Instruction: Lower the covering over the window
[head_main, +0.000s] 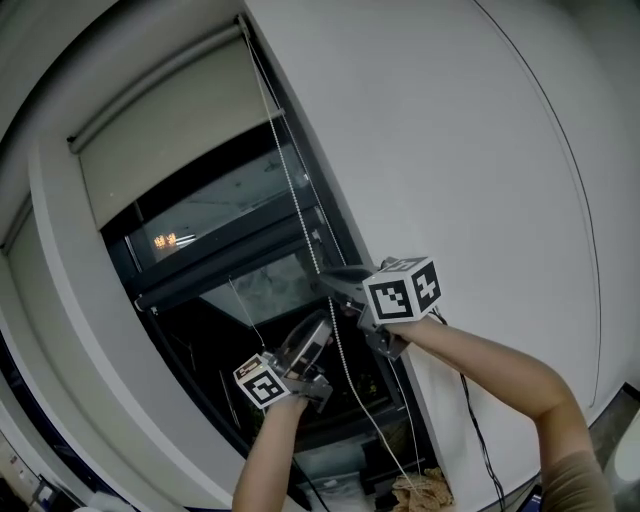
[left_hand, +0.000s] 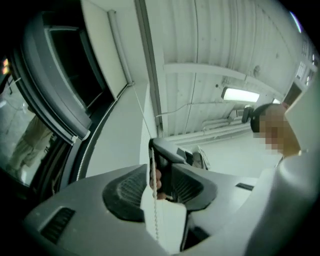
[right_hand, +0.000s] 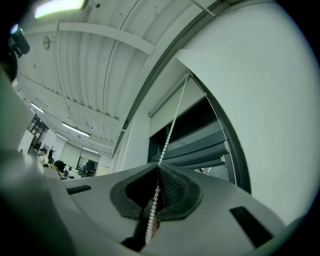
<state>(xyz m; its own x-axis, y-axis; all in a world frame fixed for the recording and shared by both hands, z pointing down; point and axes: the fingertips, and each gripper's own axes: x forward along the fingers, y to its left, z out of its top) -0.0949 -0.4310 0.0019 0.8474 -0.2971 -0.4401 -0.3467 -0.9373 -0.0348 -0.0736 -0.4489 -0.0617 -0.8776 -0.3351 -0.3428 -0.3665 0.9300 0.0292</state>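
Roller blind: pale, off-white fabric, hung from a roller tube at the upper left of the head view. Only the top part of the window is covered; the lower hem is seen across the upper left, with dark glass and a dark frame exposed beneath it. A small cluster of light reflections is noted on the glass just below the hem.

Bead chain: white, fine-beaded, run down the blind's right edge from the top of the frame to the lower centre, along the white wall.

Right gripper, centre of the head view: jaws pressed together on the bead chain; in the right gripper view the chain is pinched between the pads and drawn taut up toward the blind.

Left gripper, lower in the frame, just below the right one: jaws set slightly apart, with the chain passed through the gap and lying against one pad, not clamped.

Black-and-white square patterns are carried on both gripper cubes; nothing legible.

A tan crumpled item lies at the bottom edge, unidentified.
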